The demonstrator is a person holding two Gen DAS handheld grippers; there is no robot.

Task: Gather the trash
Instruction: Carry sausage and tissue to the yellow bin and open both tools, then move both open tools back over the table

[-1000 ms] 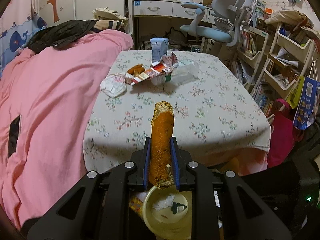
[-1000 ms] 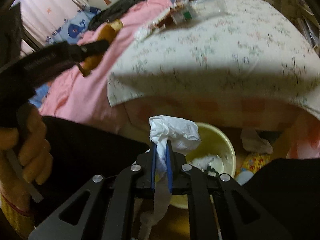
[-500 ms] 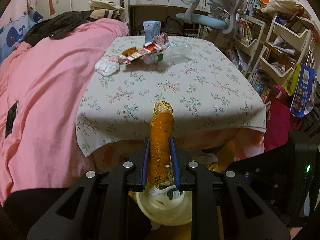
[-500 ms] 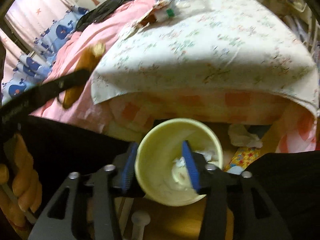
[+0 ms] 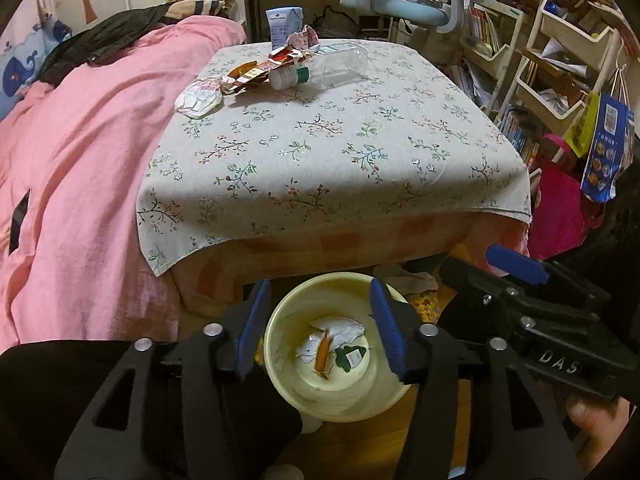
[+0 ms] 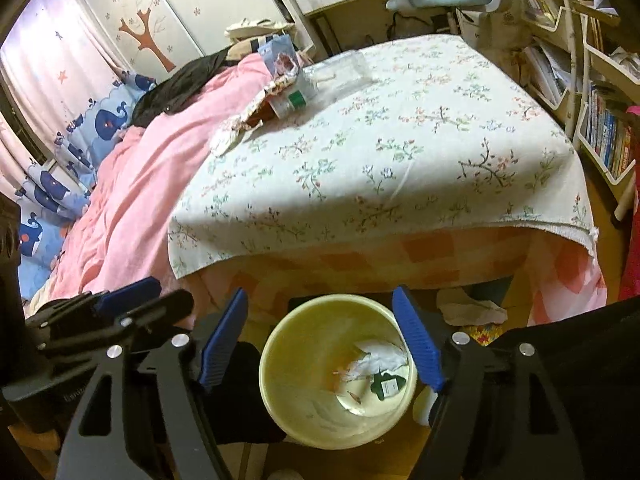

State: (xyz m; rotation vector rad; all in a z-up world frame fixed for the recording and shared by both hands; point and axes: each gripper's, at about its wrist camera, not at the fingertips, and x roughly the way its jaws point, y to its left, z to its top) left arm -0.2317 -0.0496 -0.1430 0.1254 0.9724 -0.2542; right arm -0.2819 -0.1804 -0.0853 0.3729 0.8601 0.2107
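Trash so far sits in the yellow bin (image 5: pixel 280 376) under your left gripper (image 5: pixel 318 330) and right gripper (image 6: pixel 320 340), fingers just spread, nothing between. Wrappers (image 5: pixel 256 70), bottle (image 5: pixel 332 66) and carton (image 5: pixel 284 26) remain on the table (image 5: pixel 360 152).

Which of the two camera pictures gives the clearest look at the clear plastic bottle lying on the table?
The left wrist view: the plastic bottle lies side-on, its full length showing. In the right wrist view the bottle is washed out by glare.
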